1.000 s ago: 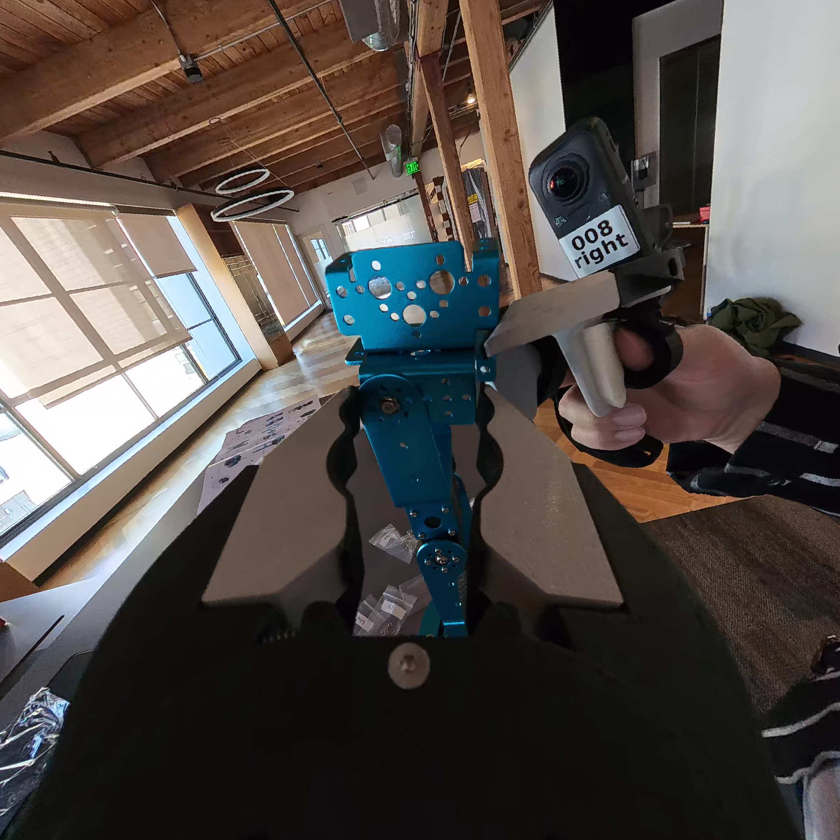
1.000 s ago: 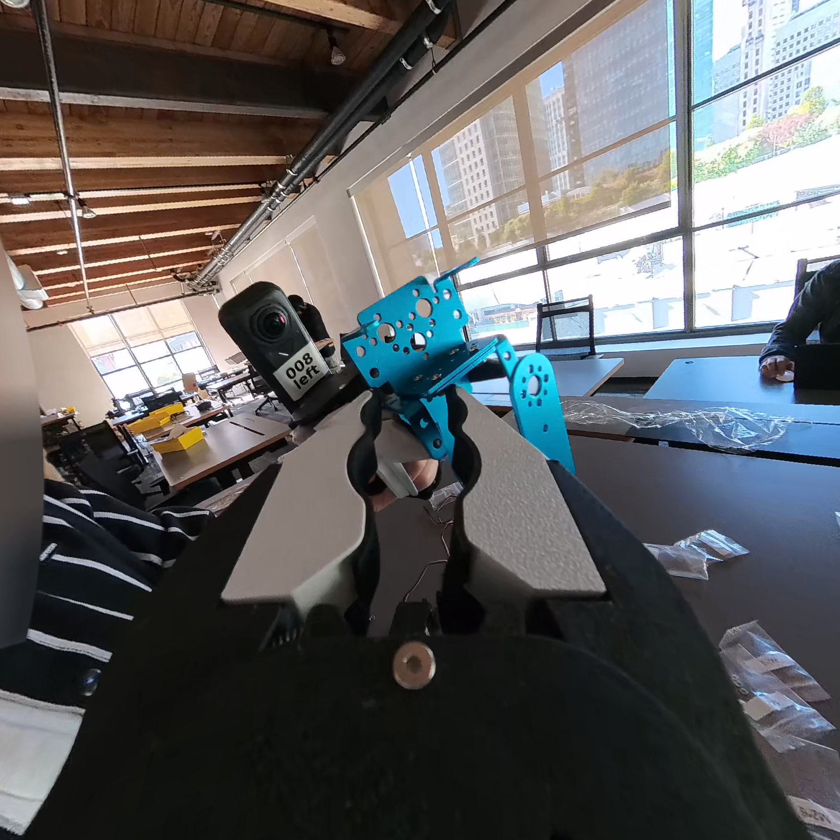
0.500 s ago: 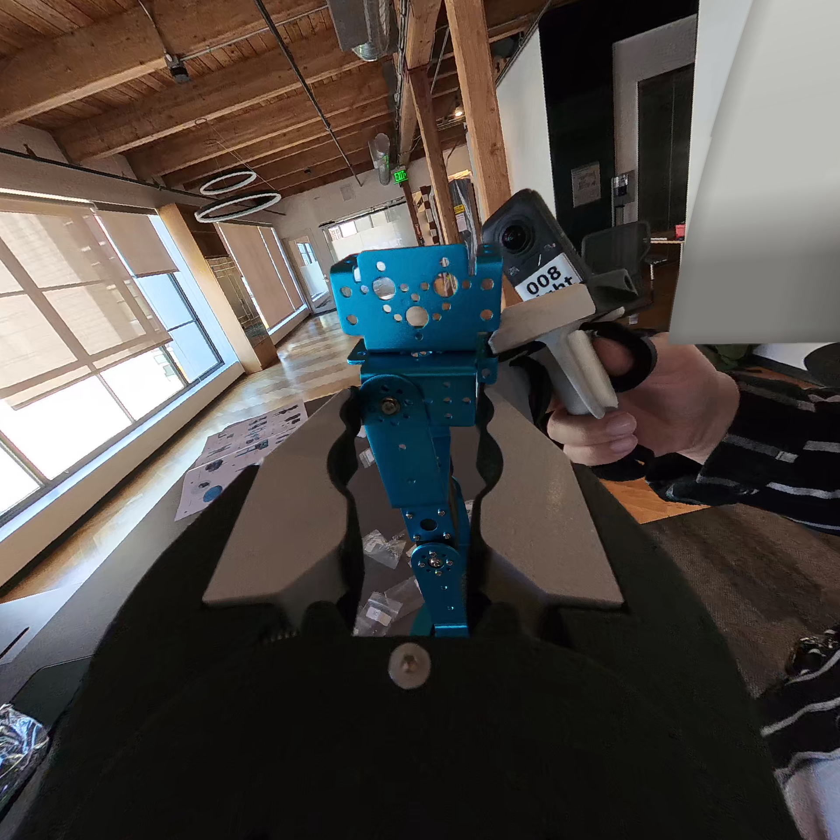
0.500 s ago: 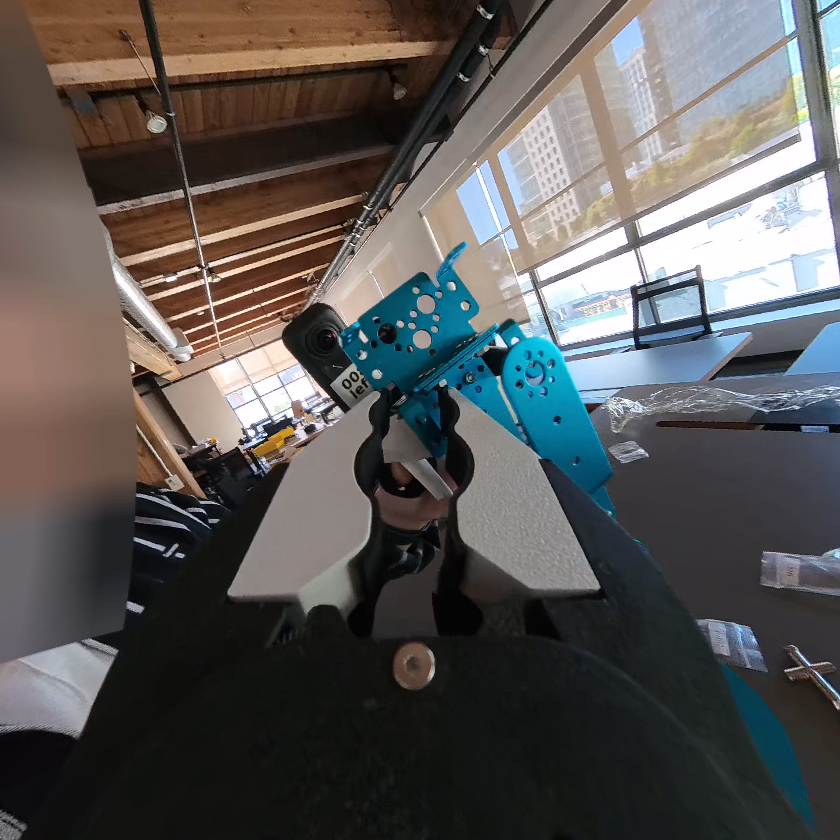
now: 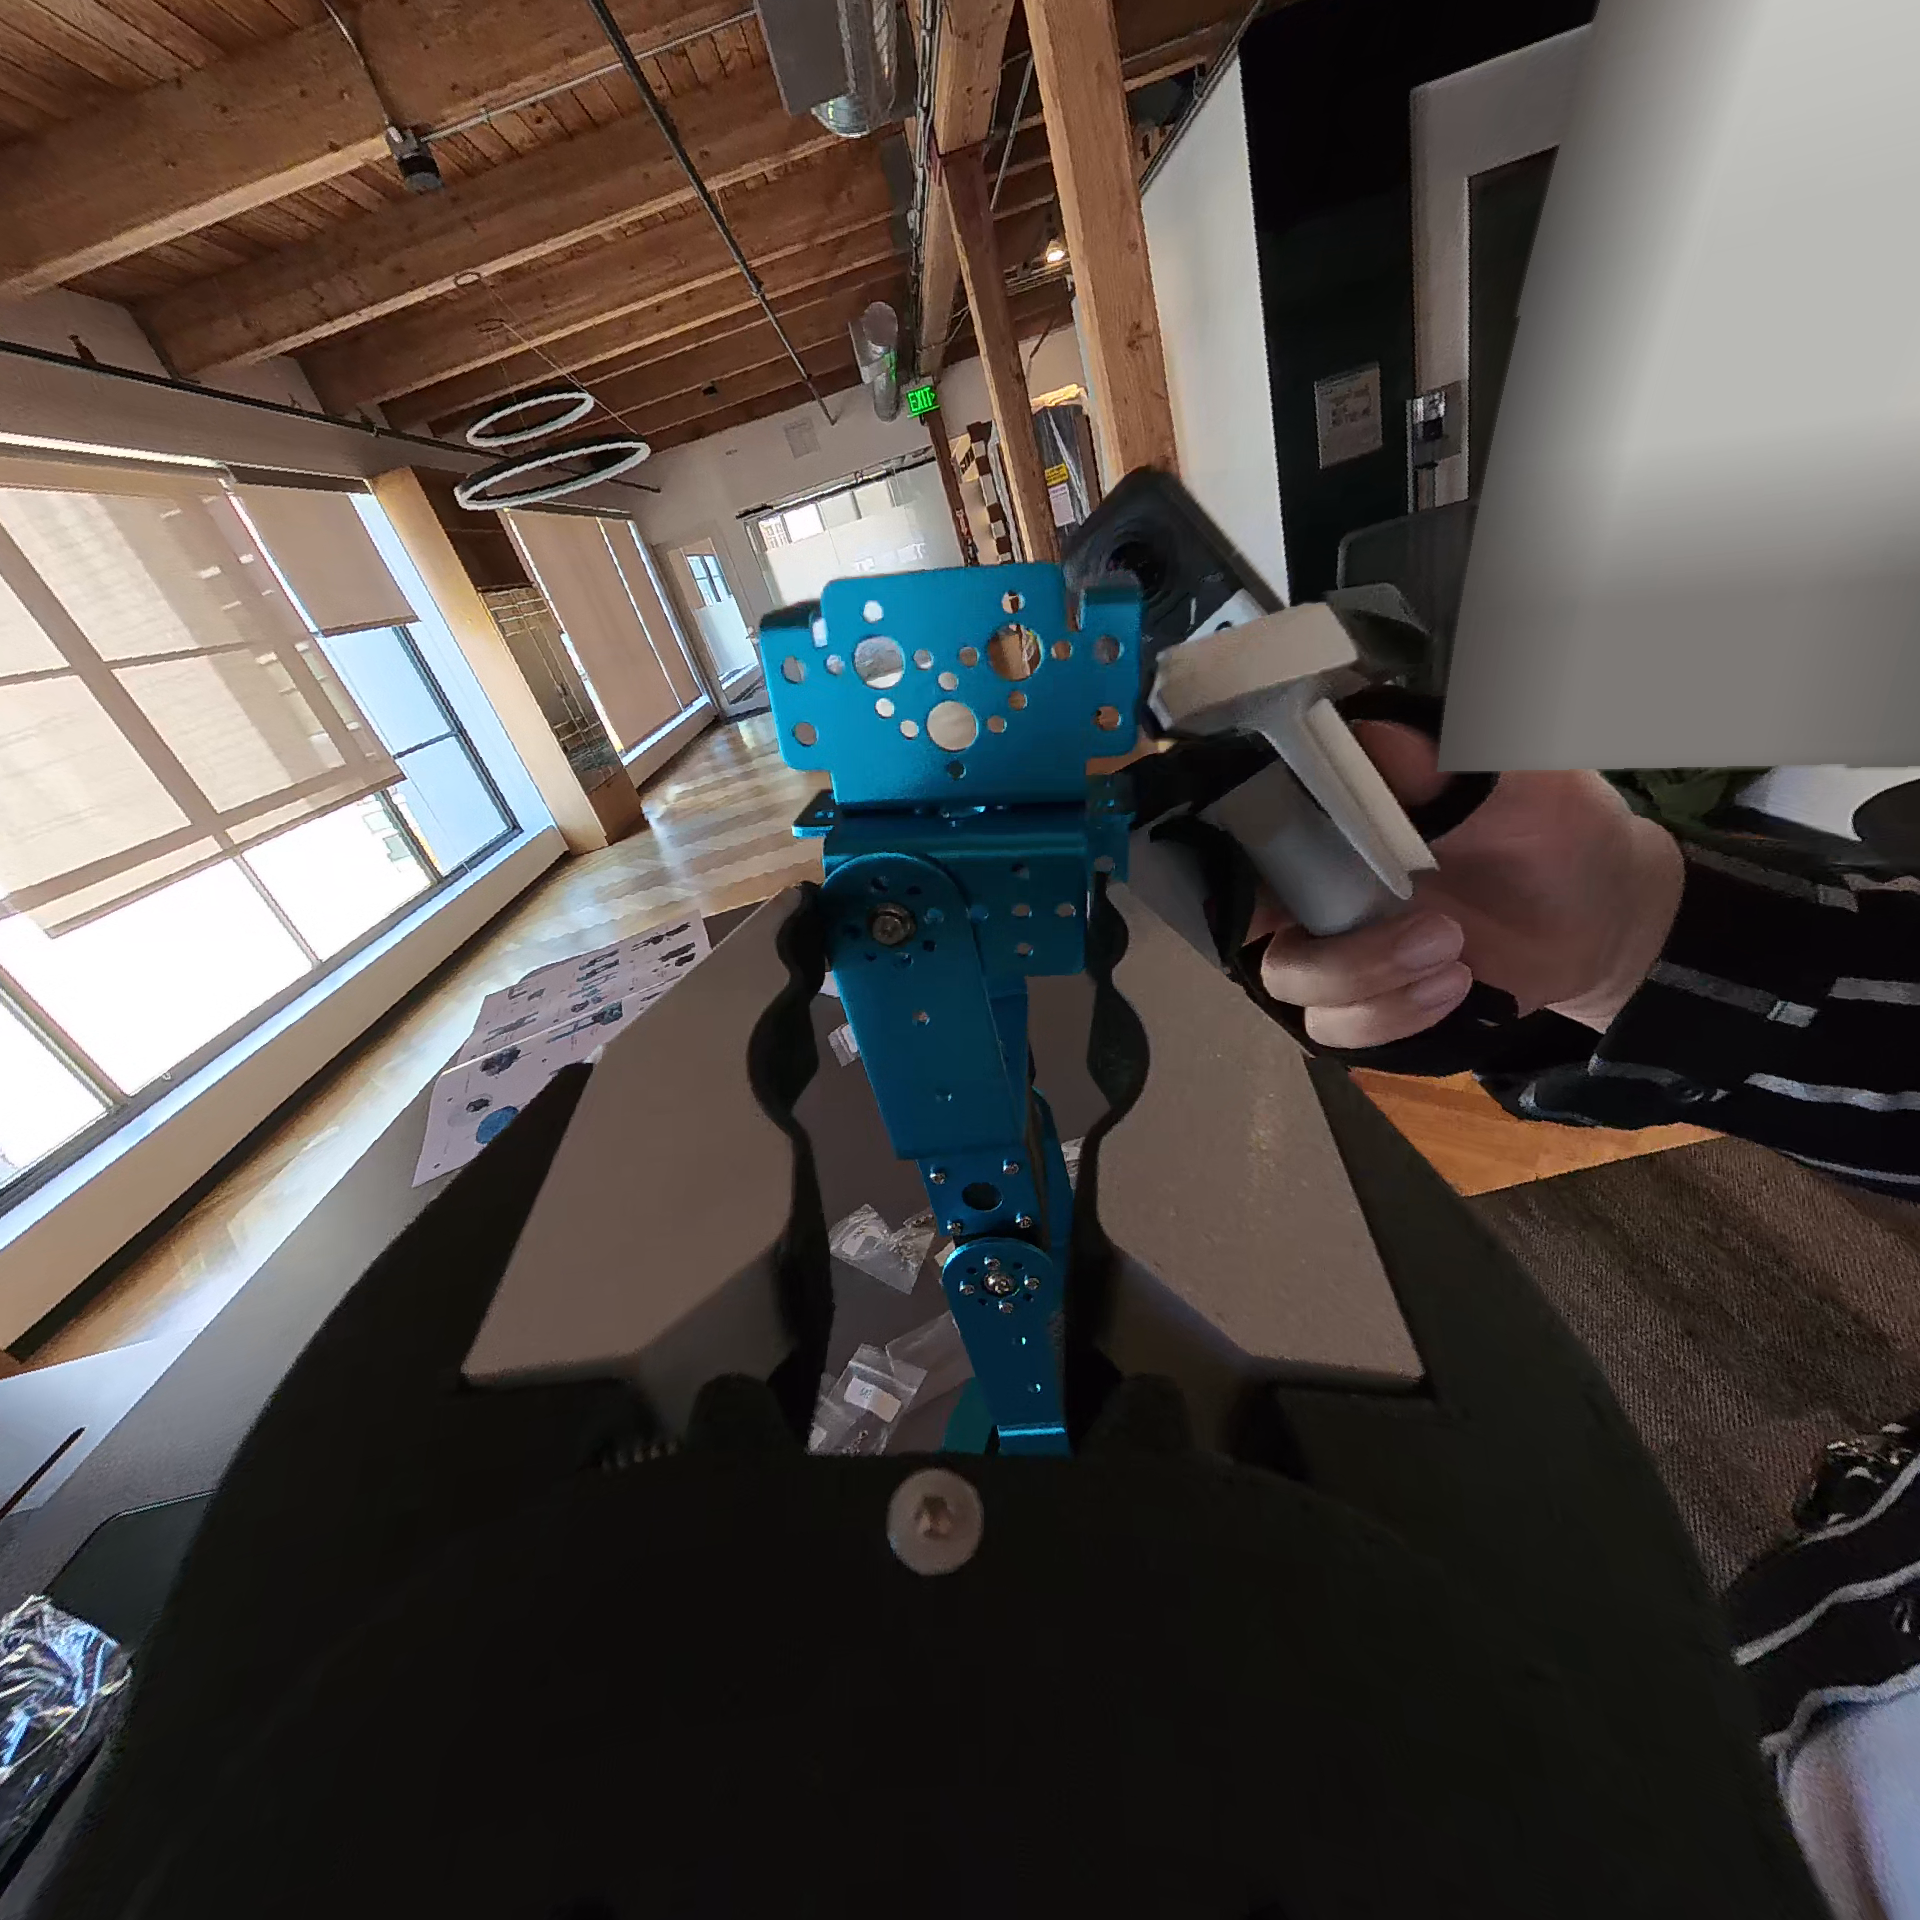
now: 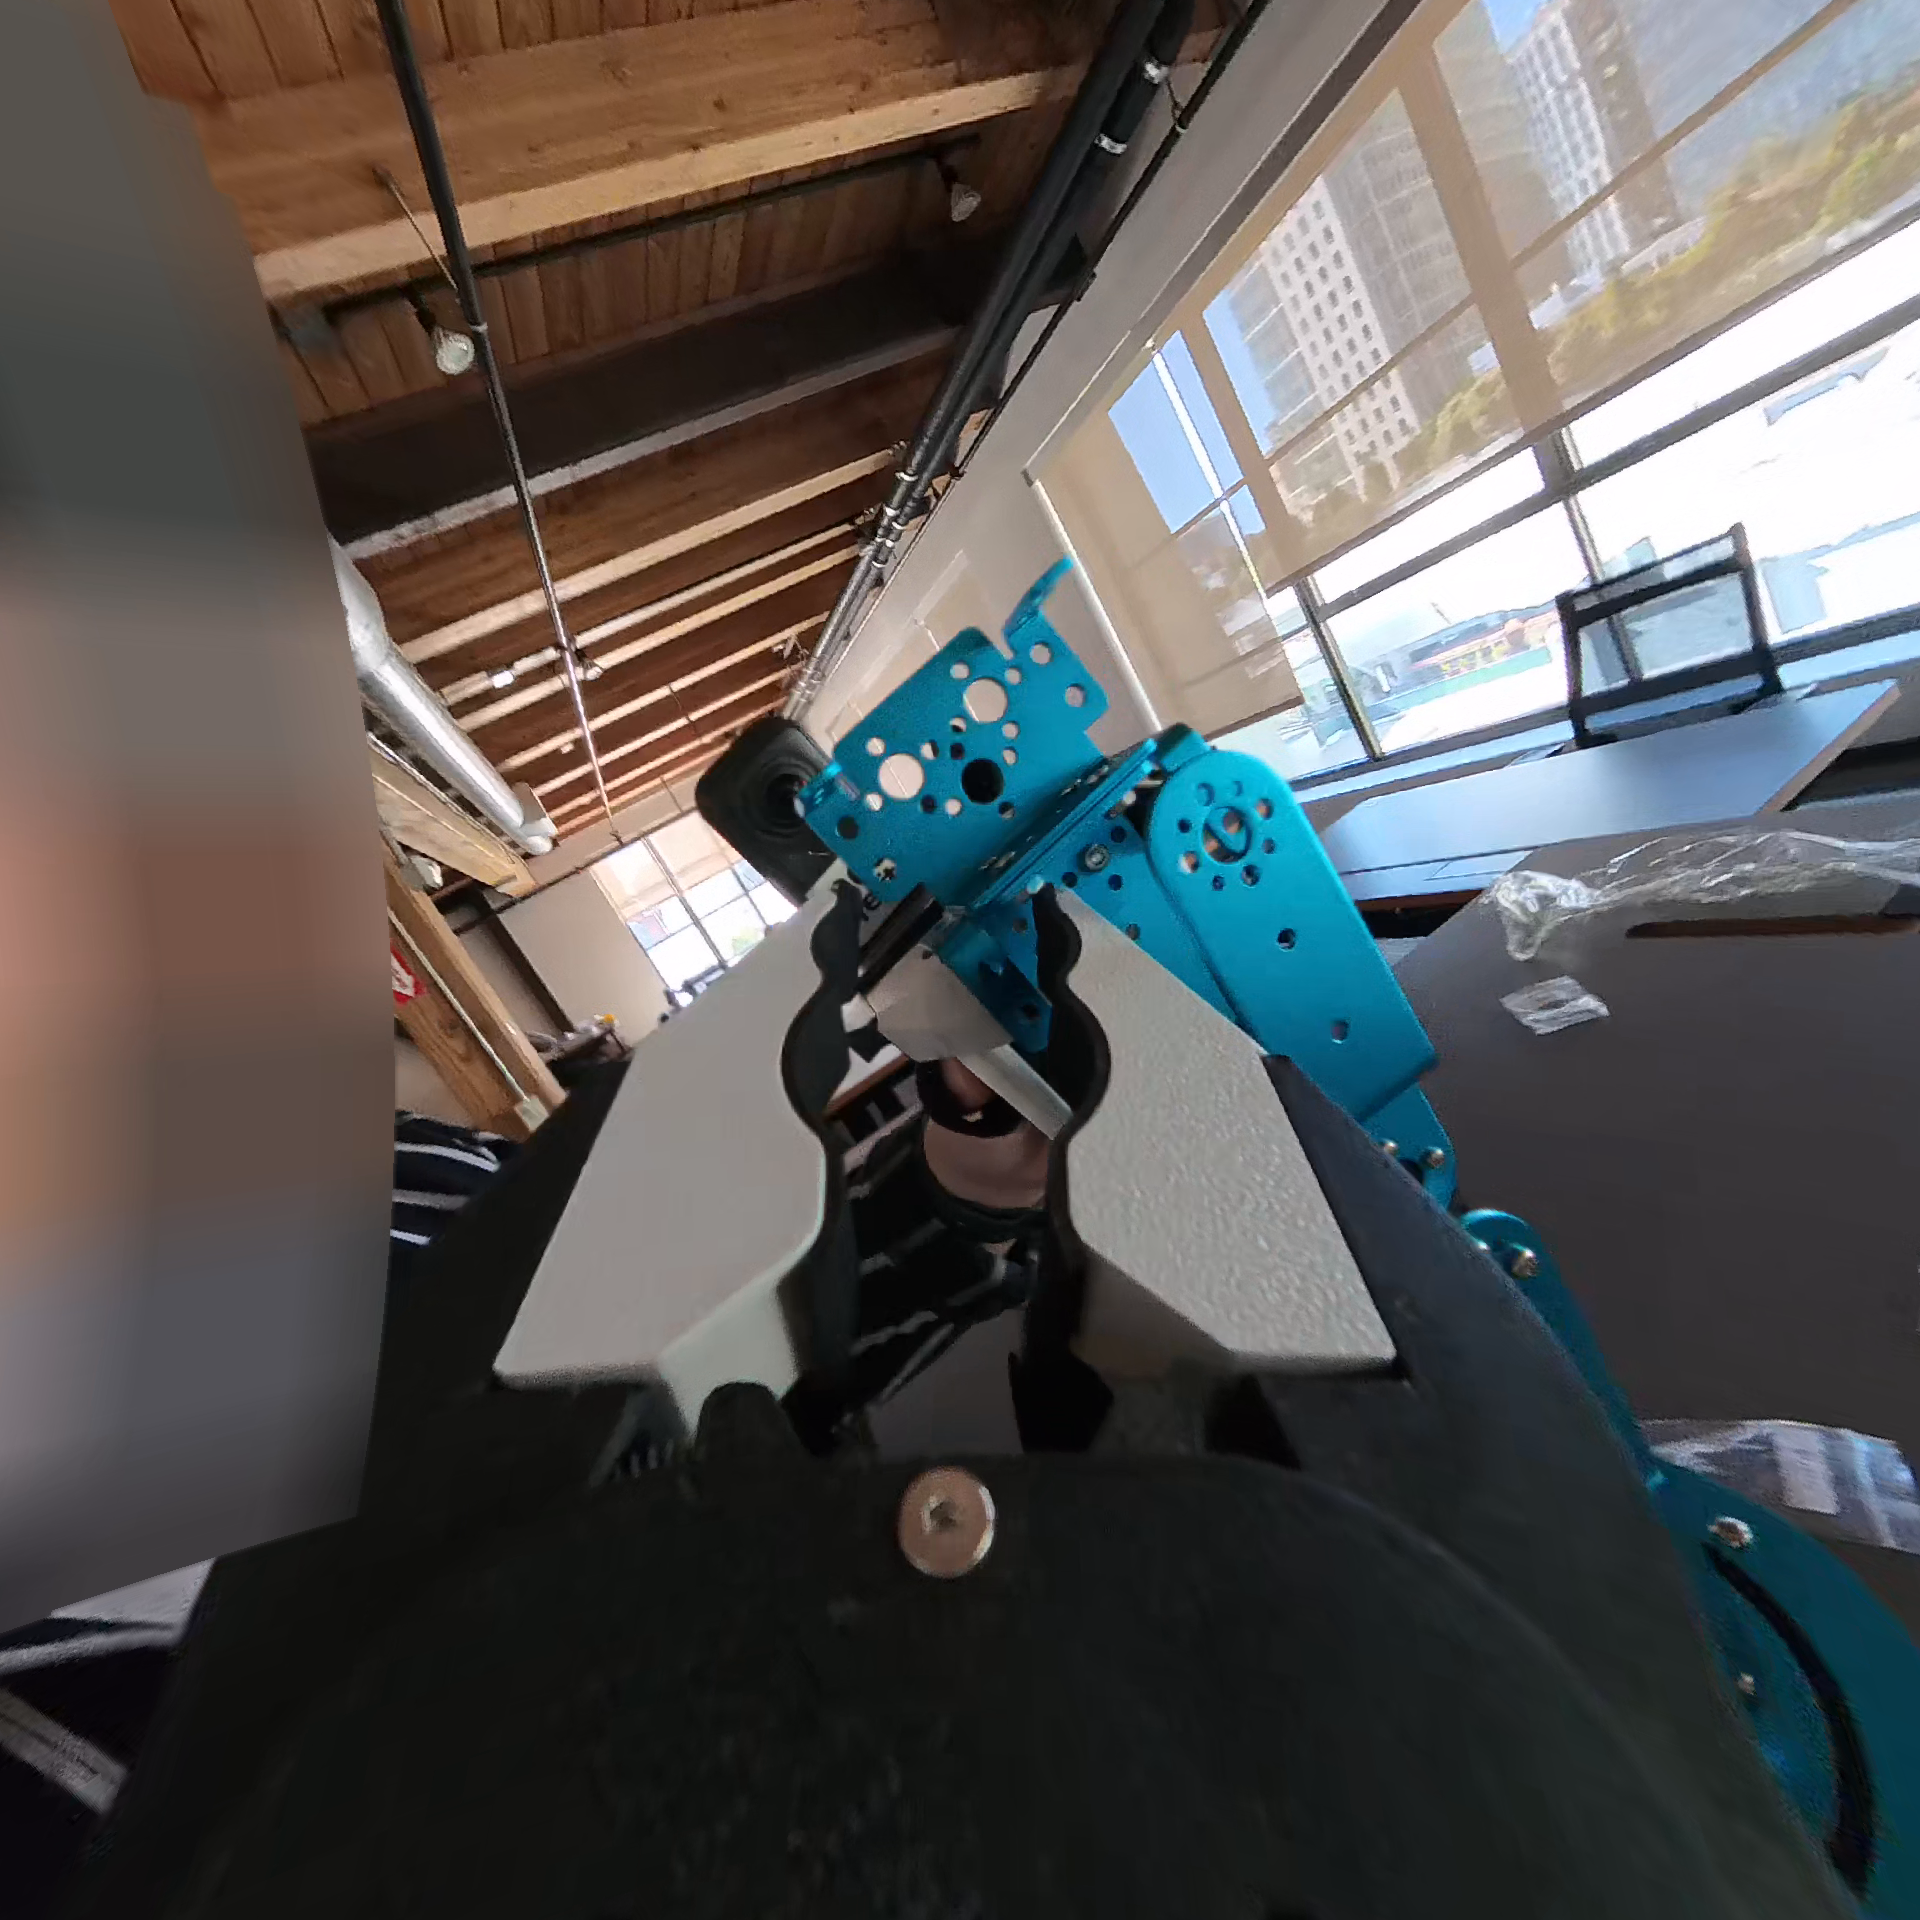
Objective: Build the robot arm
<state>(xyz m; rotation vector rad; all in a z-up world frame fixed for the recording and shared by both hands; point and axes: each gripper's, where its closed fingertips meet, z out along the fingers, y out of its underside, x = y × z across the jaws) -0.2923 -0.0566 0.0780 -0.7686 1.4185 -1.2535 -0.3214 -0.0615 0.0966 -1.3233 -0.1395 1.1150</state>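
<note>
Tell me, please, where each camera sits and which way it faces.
Left wrist view: on the left gripper, facing its jaws, the blue metal arm, windows; a hand shows.
Right wrist view: on the right gripper, tilted toward ceiling and windows; a striped sleeve shows.
Shared: the arm, gripped by both; the dark table.

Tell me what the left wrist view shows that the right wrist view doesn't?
Only the left wrist view shows printed sheets by the windows, ring lights overhead, a hand gripping the right tool's handle, and the left tool closed on the arm's bracket.

Only the right wrist view shows city buildings outside, crumpled plastic wrap, and the right tool closed on the bracket.

Both show the blue metal robot arm and small parts bags.
</note>
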